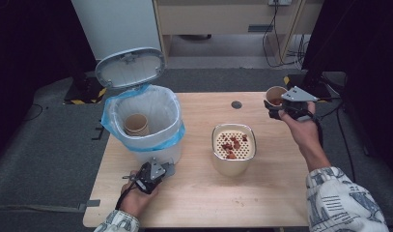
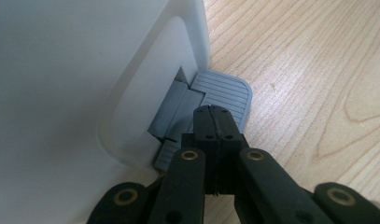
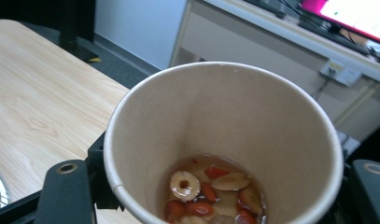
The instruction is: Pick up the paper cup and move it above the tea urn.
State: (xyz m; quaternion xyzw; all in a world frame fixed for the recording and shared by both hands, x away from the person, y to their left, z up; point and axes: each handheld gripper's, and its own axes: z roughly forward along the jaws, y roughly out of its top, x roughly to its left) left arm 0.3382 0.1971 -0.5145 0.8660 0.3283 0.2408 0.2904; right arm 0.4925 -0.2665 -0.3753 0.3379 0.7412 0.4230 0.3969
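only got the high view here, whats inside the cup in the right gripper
Observer: The paper cup holds a little liquid with red bits and pale slices at the bottom.
Operator: and the left gripper, open or shut
Observer: The left gripper is shut, its tips on the grey pedal of the bin.
Operator: is the right gripper actually clamping the cup
Observer: The right gripper has a jaw on each side of the cup, pressed against its wall.
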